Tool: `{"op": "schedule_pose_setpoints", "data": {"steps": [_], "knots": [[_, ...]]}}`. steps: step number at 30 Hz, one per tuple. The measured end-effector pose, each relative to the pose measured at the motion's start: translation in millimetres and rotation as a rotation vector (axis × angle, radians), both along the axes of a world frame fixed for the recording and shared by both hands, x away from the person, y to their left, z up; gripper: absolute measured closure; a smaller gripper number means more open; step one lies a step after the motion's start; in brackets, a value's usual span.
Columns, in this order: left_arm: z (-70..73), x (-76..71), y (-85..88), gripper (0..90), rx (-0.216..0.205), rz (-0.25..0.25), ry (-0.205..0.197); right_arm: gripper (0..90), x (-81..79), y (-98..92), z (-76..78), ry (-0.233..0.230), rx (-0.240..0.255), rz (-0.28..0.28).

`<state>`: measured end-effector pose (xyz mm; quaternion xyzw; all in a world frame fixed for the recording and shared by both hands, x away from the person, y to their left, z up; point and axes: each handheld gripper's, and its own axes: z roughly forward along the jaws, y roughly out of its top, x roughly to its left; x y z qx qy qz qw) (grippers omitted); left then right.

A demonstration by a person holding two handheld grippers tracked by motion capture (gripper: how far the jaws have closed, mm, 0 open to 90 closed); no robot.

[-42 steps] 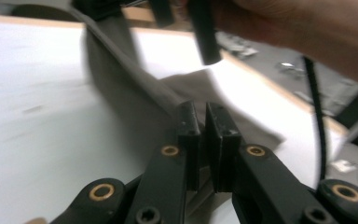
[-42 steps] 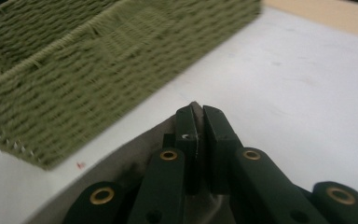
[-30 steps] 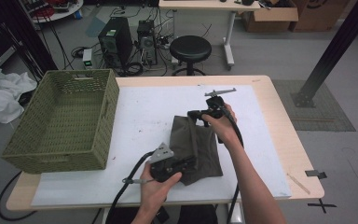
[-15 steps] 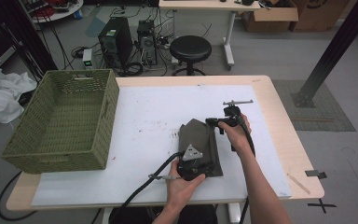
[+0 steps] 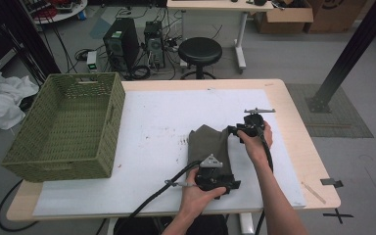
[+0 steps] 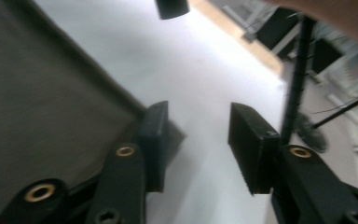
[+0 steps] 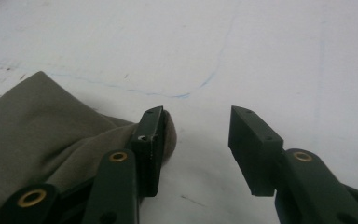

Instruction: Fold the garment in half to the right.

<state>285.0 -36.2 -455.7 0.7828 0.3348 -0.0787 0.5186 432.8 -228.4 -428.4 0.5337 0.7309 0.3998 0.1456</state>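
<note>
Folded olive-grey cloth (image 5: 209, 147) lies on the white sheet (image 5: 156, 122) of the bench (image 5: 293, 103), right of centre, nearer the near edge. Left claw (image 5: 225, 185) sits at the cloth's near right corner; right claw (image 5: 232, 131) at its far right corner. Both claws released: jaws have just been opening, pads stand apart, nothing pinched.

In the left gripper view, left claw (image 6: 198, 140) has the cloth (image 6: 46, 93) to the left of its left pad, the cloth's edge running up to that pad; the gap between pads is over bare sheet. In the right gripper view, right claw (image 7: 196, 140) has a cloth (image 7: 51, 126) corner poking just past the left pad, gap otherwise over white sheet with a faint blue line (image 7: 200, 84).

Around: green woven basket (image 5: 63, 125) at the bench's left end, well apart from the cloth. Beyond the far edge, a black stool (image 5: 199, 51) and computer towers (image 5: 122, 44) on the floor. White fabric heap (image 5: 0, 98) on the floor far left. Nothing between cloth and basket but bare sheet.
</note>
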Motion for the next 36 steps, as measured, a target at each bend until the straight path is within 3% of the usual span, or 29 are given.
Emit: {"op": "schedule_pose_setpoints", "data": {"steps": [3,6,7,8,9,11,12,13,14,15,16,17,19,21,27,36], "knots": [[1.1,-3.4,-0.9,53.9,-0.081,-0.036,-0.032,50.9,-5.3,-7.4,2.1,-0.024,-0.044,-0.054],[4.7,-6.1,0.9,49.3,-0.091,-0.051,-0.046,50.6,-8.3,-15.1,1.5,-0.034,-0.03,-0.084],[10.9,-8.2,7.5,48.5,-0.07,-0.053,-0.077,48.6,-12.5,-22.1,0.2,-0.017,0.008,-0.089],[10.9,-8.2,7.5,48.5,-0.07,-0.053,-0.077,47.9,-14.6,-23.5,0.3,-0.02,0.016,-0.086],[19.9,-8.2,21.3,48.4,-0.094,-0.019,-0.095,46.8,-19.2,-25.6,0.7,-0.026,0.033,-0.08],[28.3,-6.4,37.8,47.0,-0.103,0.016,-0.129,43.5,-27.6,-28.0,1.5,-0.036,0.067,-0.073],[28.3,-6.4,37.8,46.2,-0.103,0.016,-0.129,42.1,-32.8,-29.0,1.7,-0.044,0.081,-0.064],[36.3,-1.2,61.4,45.8,-0.09,0.083,-0.172,40.0,-38.5,-29.3,2.0,-0.043,0.094,-0.054],[36.3,-1.2,61.4,44.1,-0.09,0.083,-0.172,40.0,-38.5,-29.3,2.0,-0.043,0.094,-0.054],[44.8,6.8,86.3,40.8,-0.086,0.16,-0.178,35.1,-52.0,-28.8,2.1,-0.051,0.102,-0.023],[49.5,11.1,101.1,39.6,-0.08,0.201,-0.185,33.5,-56.8,-28.4,2.0,-0.049,0.107,-0.016],[49.5,11.1,101.1,37.8,-0.08,0.201,-0.185,33.5,-56.8,-28.4,2.0,-0.049,0.107,-0.016],[56.8,19.4,128.4,35.4,-0.059,0.273,-0.184,26.6,-78.7,-25.9,1.6,-0.061,0.138,0.006],[59.9,22.2,142.6,33.8,-0.048,0.308,-0.181,24.0,-90.1,-24.2,1.6,-0.059,0.149,0.015],[63.9,18.7,159.0,33.2,-0.051,0.35,-0.18,21.2,-123.5,-17.7,0.4,-0.057,0.166,0.064],[62.3,14.6,169.1,33.4,-0.036,0.367,-0.185,21.1,-144.4,-12.0,-4.1,-0.089,0.152,0.083]]}}
